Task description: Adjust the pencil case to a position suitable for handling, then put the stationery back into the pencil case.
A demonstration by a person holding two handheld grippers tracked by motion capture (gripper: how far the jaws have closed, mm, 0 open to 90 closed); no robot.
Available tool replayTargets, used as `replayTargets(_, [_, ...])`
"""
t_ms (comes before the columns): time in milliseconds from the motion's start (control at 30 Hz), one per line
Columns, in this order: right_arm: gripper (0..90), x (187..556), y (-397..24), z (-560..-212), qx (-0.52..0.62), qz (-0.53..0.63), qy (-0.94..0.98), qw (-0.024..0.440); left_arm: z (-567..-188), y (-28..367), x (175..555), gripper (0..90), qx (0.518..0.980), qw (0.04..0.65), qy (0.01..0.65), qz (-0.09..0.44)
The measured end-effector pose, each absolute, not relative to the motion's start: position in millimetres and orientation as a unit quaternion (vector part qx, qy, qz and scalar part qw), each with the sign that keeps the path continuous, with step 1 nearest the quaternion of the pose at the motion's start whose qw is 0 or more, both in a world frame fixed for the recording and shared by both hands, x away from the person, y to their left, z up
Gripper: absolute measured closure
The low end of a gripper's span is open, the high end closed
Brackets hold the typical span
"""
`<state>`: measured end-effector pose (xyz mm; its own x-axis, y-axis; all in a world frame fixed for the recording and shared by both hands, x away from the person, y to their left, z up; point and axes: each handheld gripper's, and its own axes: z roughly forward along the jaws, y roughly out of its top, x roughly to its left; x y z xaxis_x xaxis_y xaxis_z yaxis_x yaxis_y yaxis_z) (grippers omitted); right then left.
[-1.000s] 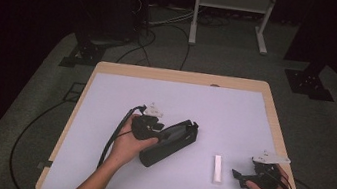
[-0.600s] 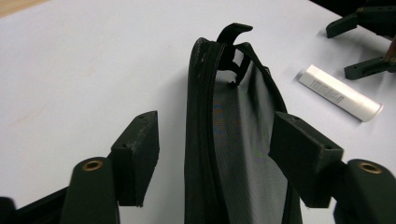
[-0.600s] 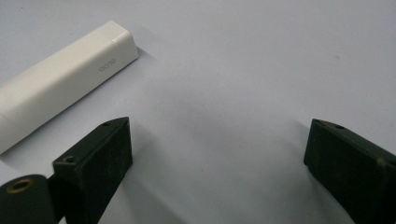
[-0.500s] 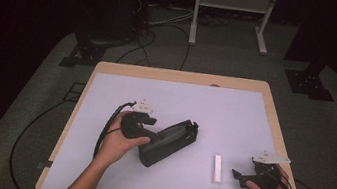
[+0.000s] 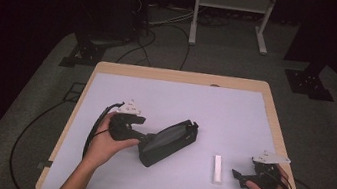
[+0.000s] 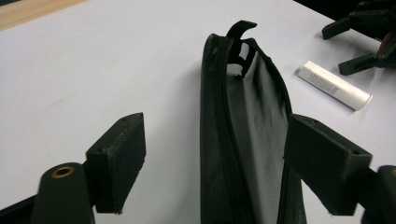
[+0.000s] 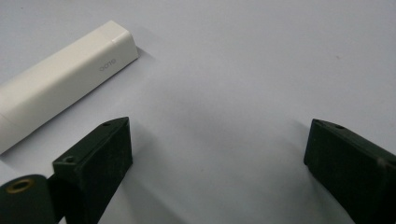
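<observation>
Where the left tool (image 6: 212, 158) straddles it, the pouch (image 6: 247, 135) runs off-frame.

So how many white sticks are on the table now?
1. The white stick lies flat between the black pouch and the right gripper, touching neither. Nothing hints at another.

The far half of the pale lilac tabletop (image 5: 181, 96) lies open; the black mesh zip pouch (image 5: 168, 142) and small white rectangular box (image 5: 216, 169) block the near middle.
</observation>
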<state>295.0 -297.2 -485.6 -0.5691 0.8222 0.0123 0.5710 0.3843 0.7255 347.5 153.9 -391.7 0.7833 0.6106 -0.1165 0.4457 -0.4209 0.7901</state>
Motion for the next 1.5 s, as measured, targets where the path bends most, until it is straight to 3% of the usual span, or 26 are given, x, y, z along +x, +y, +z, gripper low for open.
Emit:
replayTargets(433, [6.7,295,-297,-486,0.429,0.352,0.813,0.178,-404,188,336,13.2,0.837,0.421,0.333,0.108])
replayTargets(1500, [6.7,295,-297,-485,0.429,0.353,0.813,0.177,-447,244,310,9.4,0.832,0.369,0.393,0.129])
